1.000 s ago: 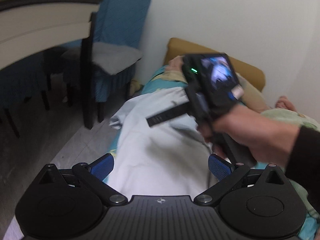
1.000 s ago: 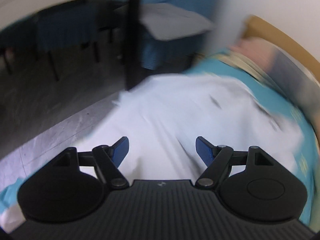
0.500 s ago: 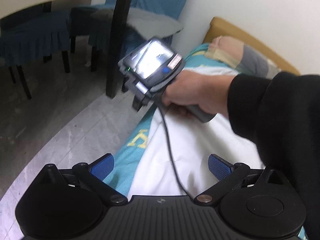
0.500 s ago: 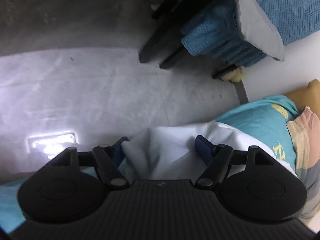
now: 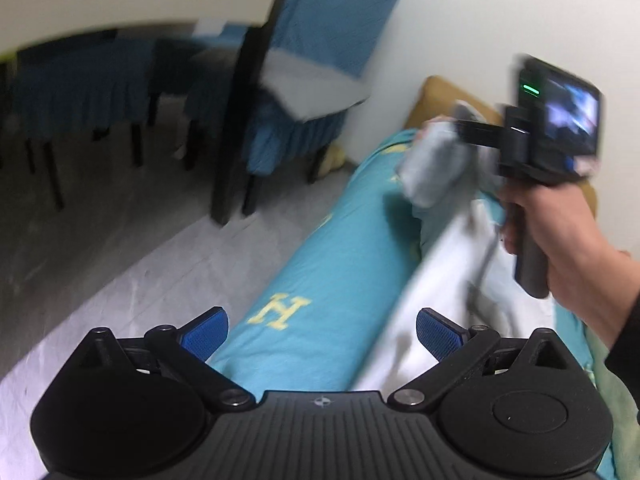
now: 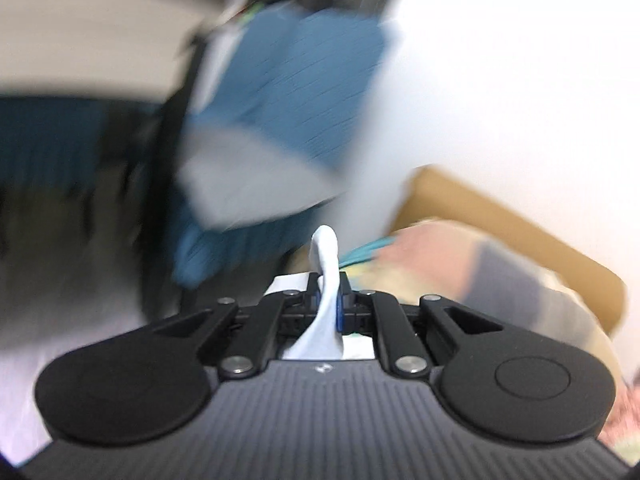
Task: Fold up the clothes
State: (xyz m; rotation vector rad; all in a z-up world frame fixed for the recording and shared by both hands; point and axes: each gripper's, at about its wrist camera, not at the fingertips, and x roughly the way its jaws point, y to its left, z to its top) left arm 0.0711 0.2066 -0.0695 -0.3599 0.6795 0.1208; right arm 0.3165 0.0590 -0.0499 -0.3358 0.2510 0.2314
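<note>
Jaws of right gripper pinch white garment aloft; left gripper gapes wide, empty

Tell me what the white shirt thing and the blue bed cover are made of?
The white garment looks like thin, soft cloth, maybe cotton: it bunches and droops where the right gripper pinches it. The teal bed cover looks like smooth matte woven fabric with yellow letters printed on it. Both pictures are blurry, so the exact fibre can't be told.

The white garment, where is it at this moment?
The white garment is pinched in the shut right claw; in the left wrist view it trails down onto the turquoise bed sheet.
</note>
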